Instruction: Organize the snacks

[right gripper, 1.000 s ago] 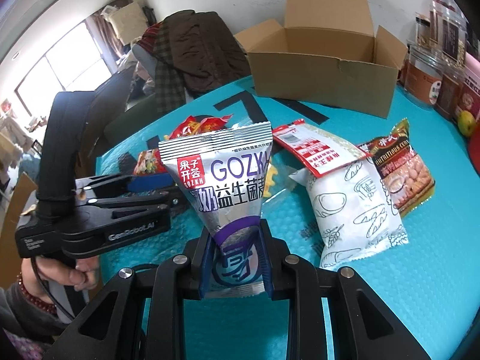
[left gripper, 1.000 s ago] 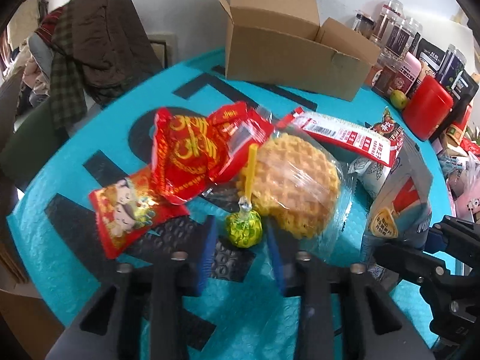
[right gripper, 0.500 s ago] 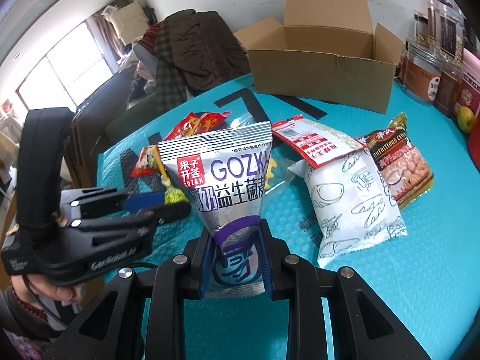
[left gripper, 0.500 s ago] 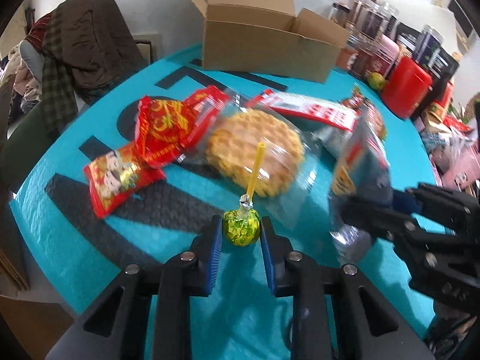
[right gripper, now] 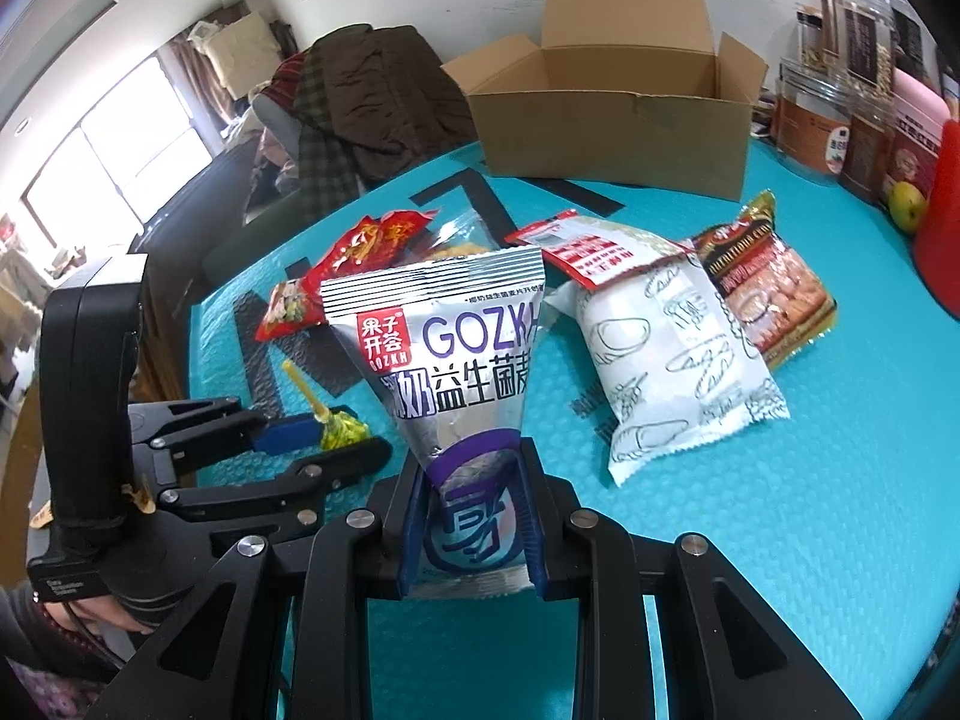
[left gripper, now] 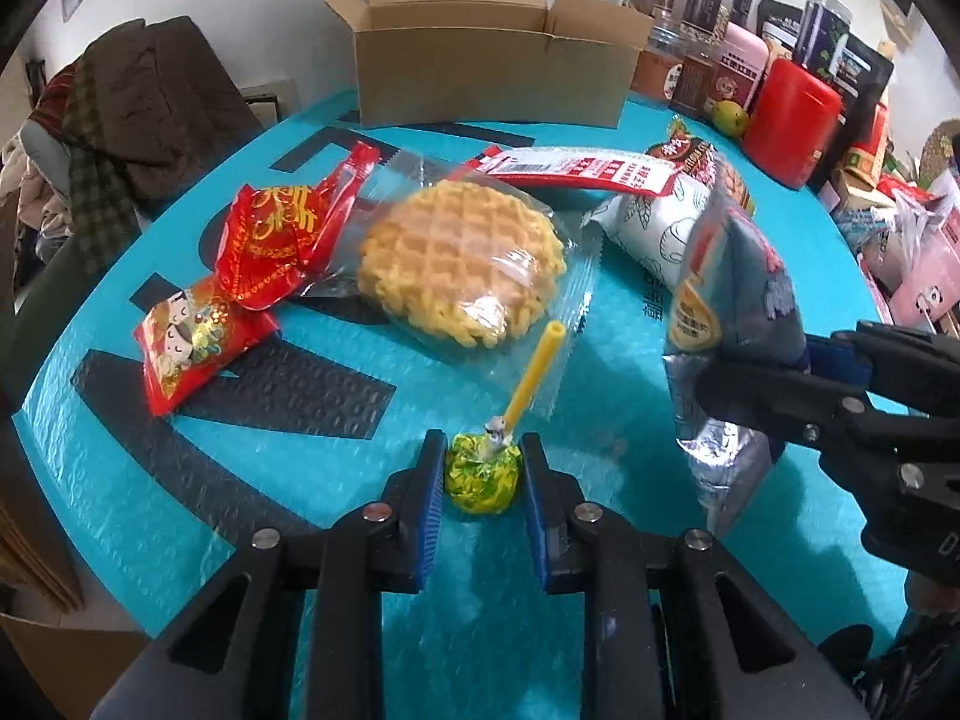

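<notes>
The left gripper (left gripper: 482, 474) had its blue pads pinched narrow on the round green-and-yellow foil-wrapped lollipop (left gripper: 481, 473), yellow stick angled up and ahead of the fingers. The right gripper (right gripper: 471, 519) was clamped on the lower end of the silver-and-purple foil snack pouch (right gripper: 444, 372), upright above its fingers. Well ahead of both stood the open brown cardboard box (right gripper: 612, 120). Judgement: grip low, carry level over the clear-wrapped round waffle (left gripper: 462, 261), and release only inside the box.

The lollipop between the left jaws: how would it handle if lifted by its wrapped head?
The lollipop looks small and probably light. Its round, crinkly-wrapped head could slip or pivot between the flat jaws. The thin yellow stick adds little weight, so tipping seems unlikely.
</notes>
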A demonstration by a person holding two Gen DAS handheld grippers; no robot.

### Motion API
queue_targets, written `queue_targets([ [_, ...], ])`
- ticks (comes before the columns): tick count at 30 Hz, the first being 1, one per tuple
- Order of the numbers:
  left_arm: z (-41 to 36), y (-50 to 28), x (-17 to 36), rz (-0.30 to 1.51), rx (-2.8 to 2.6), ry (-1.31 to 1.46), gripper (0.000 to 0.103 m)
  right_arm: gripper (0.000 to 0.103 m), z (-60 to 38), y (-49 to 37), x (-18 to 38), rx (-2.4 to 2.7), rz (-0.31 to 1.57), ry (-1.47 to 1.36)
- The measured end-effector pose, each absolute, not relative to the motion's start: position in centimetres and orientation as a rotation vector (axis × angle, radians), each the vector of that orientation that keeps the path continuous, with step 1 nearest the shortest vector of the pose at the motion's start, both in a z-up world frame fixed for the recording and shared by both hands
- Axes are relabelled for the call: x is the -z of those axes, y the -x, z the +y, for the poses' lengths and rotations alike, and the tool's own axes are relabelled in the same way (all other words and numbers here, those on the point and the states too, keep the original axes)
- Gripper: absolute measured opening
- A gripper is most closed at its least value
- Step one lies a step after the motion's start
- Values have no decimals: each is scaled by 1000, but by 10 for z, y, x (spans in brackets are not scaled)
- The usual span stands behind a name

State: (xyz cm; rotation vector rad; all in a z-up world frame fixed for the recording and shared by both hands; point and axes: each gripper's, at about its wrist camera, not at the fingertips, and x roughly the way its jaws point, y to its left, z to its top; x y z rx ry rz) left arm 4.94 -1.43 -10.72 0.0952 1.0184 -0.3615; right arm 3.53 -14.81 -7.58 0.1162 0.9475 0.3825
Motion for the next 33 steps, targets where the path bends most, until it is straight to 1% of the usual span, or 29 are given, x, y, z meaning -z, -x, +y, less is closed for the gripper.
queue_targets([
  [7,-10,-44,91,988,371,-65,24,27,-150,-31,72,-375,938,-117],
  [14,-9,-46,55,913,391,-36,24,27,-151,-33,59,-389,913,-115],
  [23,-11,-61,10,796,398,-24,24,27,-152,-45,19,-420,820,-102],
  [33,-18,-102,-34,688,413,-12,24,27,-156,-75,-32,-419,700,-65],
])
